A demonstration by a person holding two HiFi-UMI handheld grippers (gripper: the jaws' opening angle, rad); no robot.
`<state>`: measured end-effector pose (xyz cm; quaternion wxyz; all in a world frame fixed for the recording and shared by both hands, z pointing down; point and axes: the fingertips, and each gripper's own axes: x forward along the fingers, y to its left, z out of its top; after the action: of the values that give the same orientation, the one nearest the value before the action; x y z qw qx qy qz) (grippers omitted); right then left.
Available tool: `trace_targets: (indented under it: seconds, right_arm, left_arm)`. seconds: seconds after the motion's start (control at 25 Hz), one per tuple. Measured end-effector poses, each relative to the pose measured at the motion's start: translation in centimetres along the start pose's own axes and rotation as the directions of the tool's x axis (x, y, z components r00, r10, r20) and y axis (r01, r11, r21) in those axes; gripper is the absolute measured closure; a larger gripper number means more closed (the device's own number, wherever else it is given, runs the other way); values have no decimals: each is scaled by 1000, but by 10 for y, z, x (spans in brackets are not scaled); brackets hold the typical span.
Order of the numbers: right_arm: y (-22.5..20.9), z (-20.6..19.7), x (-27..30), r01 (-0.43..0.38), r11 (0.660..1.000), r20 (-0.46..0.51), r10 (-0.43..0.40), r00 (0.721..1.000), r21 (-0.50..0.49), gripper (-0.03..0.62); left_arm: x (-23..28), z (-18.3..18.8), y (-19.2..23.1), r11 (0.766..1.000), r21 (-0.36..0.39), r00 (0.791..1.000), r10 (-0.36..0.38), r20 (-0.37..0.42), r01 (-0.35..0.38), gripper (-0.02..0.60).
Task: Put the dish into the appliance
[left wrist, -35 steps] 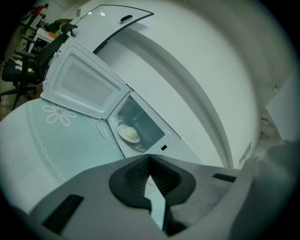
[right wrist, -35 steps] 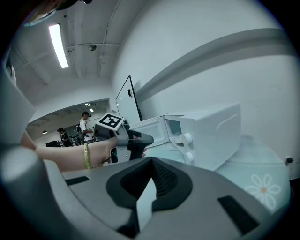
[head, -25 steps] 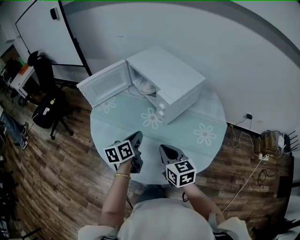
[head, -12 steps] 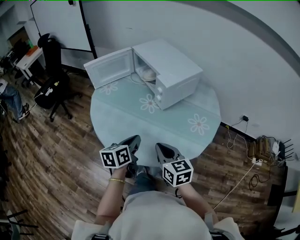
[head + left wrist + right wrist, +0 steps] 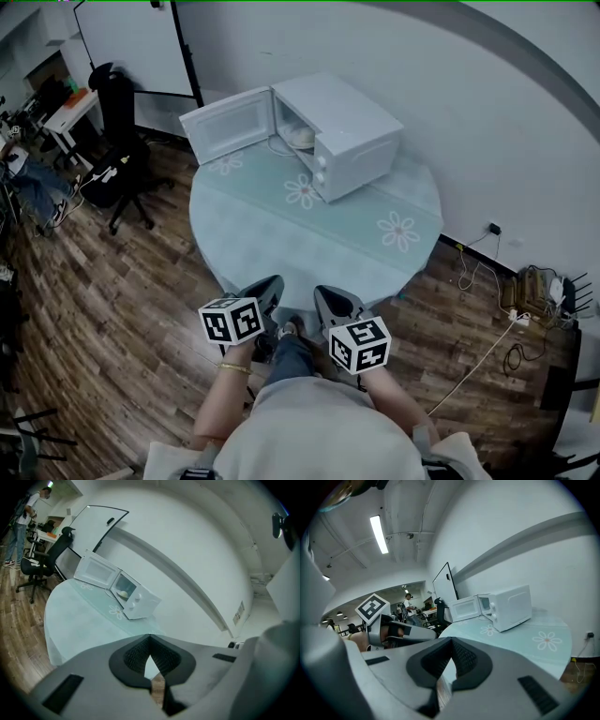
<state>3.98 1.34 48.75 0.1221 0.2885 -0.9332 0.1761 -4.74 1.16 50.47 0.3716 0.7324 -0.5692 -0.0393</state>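
Note:
A white microwave [image 5: 349, 131] stands at the far side of the round pale-green table [image 5: 281, 234], its door [image 5: 230, 122] swung open to the left. A pale dish [image 5: 302, 137] sits inside the cavity; the left gripper view also shows the dish [image 5: 123, 593] in the microwave [image 5: 138, 603]. My left gripper [image 5: 272, 283] and right gripper [image 5: 324, 294] hover side by side just off the table's near edge, close to my body. Both are shut with nothing between their jaws. In the right gripper view the microwave [image 5: 512, 605] lies ahead across the table.
Wood floor surrounds the table. A black office chair [image 5: 117, 122] and a whiteboard [image 5: 141, 47] stand at the left back. Cables and a power strip [image 5: 527, 283] lie on the floor at the right. A person [image 5: 21, 522] stands by desks far off.
Both grippers have drawn back from over the table to beyond its near edge, and the view has backed away with them. The microwave and its open door look unchanged.

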Motion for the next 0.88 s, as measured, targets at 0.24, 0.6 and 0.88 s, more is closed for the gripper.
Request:
trace_targets:
  seconds: [0.24, 0.6, 0.88]
  right_arm:
    - [12, -10, -20, -2, 1000, -1, 2, 1000, -23, 589]
    - [21, -12, -35, -8, 998, 8, 8, 1000, -58, 588]
    - [25, -16, -42, -8, 998, 9, 8, 1000, -60, 588]
  left_arm:
    - [-13, -22, -14, 1000, -7, 1000, -13, -5, 13, 568]
    - [-24, -26, -26, 1000, -10, 1000, -15, 20, 15, 568]
    - [-34, -33, -31, 1000, -23, 999, -14, 38, 15, 568]
